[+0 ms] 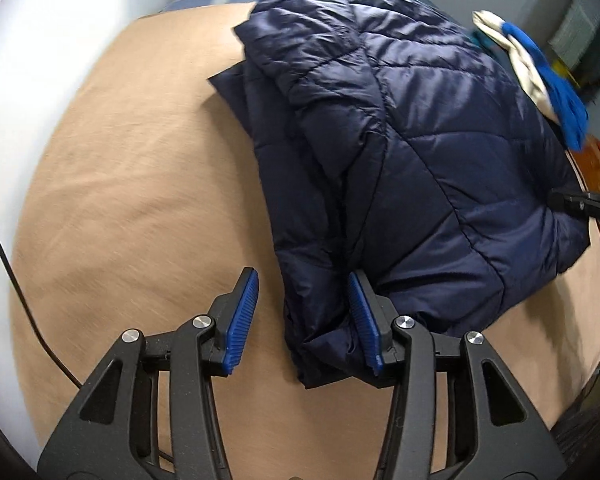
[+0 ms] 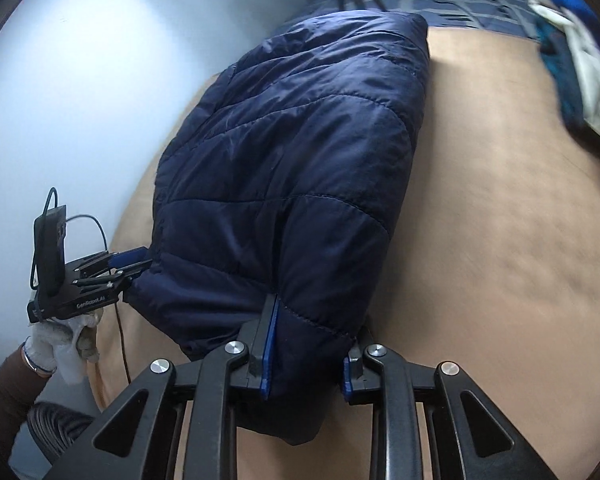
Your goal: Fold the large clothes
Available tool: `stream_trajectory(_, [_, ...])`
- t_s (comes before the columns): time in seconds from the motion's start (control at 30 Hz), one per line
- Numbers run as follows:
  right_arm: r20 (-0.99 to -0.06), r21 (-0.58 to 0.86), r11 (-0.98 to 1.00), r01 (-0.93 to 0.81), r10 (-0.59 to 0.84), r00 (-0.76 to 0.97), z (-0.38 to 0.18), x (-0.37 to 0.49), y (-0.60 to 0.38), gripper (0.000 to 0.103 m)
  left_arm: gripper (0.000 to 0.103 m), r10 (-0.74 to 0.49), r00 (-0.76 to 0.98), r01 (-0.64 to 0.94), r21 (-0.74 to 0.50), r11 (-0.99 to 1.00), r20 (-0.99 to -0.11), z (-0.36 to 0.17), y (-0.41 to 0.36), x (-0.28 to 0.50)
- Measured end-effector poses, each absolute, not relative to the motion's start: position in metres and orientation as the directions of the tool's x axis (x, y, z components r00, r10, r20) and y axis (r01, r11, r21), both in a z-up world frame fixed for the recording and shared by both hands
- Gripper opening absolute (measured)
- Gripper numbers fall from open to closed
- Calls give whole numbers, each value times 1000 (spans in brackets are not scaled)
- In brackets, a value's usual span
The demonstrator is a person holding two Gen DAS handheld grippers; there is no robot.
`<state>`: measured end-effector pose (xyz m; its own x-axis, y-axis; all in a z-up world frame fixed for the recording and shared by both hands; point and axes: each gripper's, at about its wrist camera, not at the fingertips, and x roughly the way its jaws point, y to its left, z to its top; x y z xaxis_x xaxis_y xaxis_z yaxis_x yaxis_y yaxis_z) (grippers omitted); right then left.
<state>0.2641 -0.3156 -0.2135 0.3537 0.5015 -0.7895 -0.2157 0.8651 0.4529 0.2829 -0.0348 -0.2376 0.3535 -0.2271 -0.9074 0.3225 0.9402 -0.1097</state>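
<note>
At the far left of the left wrist view we have bare tan bedcover (image 1: 120,184), with a dark cable (image 1: 16,280) trailing along the 9 o'clock edge. Moving right, our left gripper (image 1: 304,316) stands wide, its blue pads well apart. The left pad hangs over bare cover; the right pad touches the near hem of the navy quilted jacket (image 1: 420,152). Nothing is clamped between them.

The jacket lies partly folded on the bed, a sleeve laid over its body, and its long axis runs from our left gripper at 6 o'clock away toward 12 o'clock, leaning a little to 1. Beyond it, at 2 o'clock, a blue and white garment (image 1: 540,80) sits apart near the bed edge. At 3 o'clock a dark gripper tip meets the jacket's right side.

In the right wrist view, our left gripper shows at 8 o'clock against the jacket's left hem, held by a white-gloved hand (image 2: 66,344). Further right, our right gripper (image 2: 308,364) has its pads pressed into the padded near corner, with a thick bunch of fabric held between them.

We judge the coming fold turns on this: both grippers sit at the near hem, the right one already holding, so the left must close on its corner before the hem can travel along the long axis toward 12 o'clock.
</note>
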Motion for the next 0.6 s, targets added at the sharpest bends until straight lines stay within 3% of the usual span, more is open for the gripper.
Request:
stream_trajectory(0.13, [-812,406,888,-216,458,361,-211,256,-321,24,48,-222,372,354,-83,931,-901,-238,-51,274])
stream_trajectory(0.23, [-832,350,906,-237,417,365,-205,258,-308,41,46,-212,388,378,-55,924,-897,-227,-52,274])
stream_trajectory(0.3, [-838,315,915,-252,393,379,-197,251,-310,42,46,-237,394,377,-79,923,-888,-222,-53,268])
stream_trajectory(0.43, [-786,286,922,-262,382,485,-176,233,-330,52,46,-286,455,365,-117,924,-843,-186,-30,268])
stream_trajectory(0.6, [-720,198,955,-219,294,629,-157,241,-338,52,46,-309,540,389,-94,917,-783,-155,-39,300])
